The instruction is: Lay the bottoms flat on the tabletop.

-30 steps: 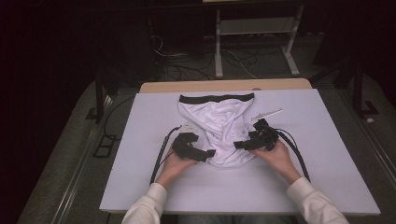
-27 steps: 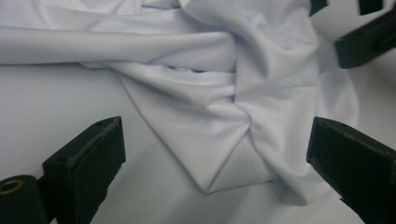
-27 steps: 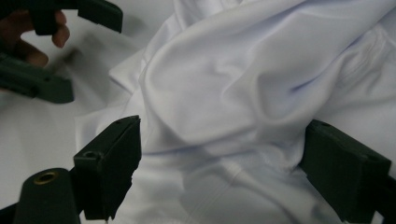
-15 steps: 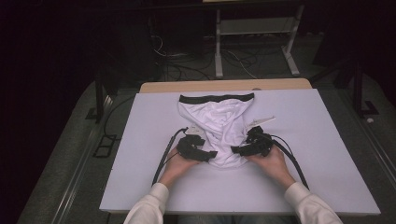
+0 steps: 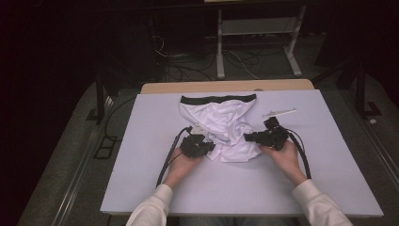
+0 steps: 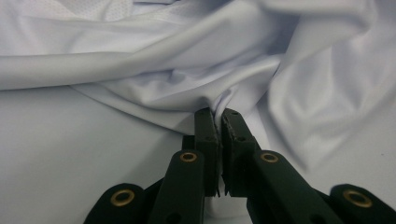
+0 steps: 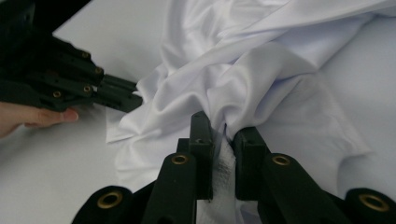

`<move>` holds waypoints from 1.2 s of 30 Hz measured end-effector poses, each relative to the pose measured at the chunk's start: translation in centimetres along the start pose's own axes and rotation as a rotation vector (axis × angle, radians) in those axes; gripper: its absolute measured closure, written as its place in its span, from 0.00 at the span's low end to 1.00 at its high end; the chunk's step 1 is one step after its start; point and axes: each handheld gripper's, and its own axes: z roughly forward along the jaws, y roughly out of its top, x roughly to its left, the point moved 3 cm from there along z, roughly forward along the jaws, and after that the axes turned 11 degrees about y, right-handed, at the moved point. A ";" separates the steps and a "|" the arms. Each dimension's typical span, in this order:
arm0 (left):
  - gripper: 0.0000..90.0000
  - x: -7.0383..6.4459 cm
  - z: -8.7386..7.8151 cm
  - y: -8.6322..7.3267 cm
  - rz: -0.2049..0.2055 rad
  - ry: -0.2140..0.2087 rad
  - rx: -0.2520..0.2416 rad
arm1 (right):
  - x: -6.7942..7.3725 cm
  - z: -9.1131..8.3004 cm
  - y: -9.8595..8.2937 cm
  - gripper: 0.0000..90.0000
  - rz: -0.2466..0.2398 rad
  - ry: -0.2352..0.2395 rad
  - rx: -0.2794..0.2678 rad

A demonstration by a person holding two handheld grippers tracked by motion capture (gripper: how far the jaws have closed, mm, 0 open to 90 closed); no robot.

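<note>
A crumpled white garment [image 5: 226, 127] with a black waistband [image 5: 219, 99] lies on the white table [image 5: 141, 179]. My left gripper [image 5: 210, 147] pinches its lower left edge; in the left gripper view the jaws are shut on a fold of the white garment [image 6: 187, 84], the left gripper [image 6: 217, 114] tips pressed together. My right gripper [image 5: 248, 137] holds the lower right edge; in the right gripper view the right gripper [image 7: 224, 126] is shut on bunched white garment [image 7: 261, 70]. The left gripper [image 7: 126, 99] shows there at upper left, held by a hand.
A small white stick-like object [image 5: 279, 112] lies on the table to the right of the garment. Black cables [image 5: 168, 157] trail from both grippers. Beyond the far table edge are a metal stand [image 5: 256, 42] and floor cables.
Both grippers have moved apart and slightly toward the person, drawing the garment's lower edge wider. The right gripper shifted right; both stay shut on the cloth.
</note>
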 end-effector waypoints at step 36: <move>0.95 6.2 -7.5 -3.5 -0.117 0.080 0.045 | -7.6 -7.4 -2.6 0.62 0.290 -0.216 -0.054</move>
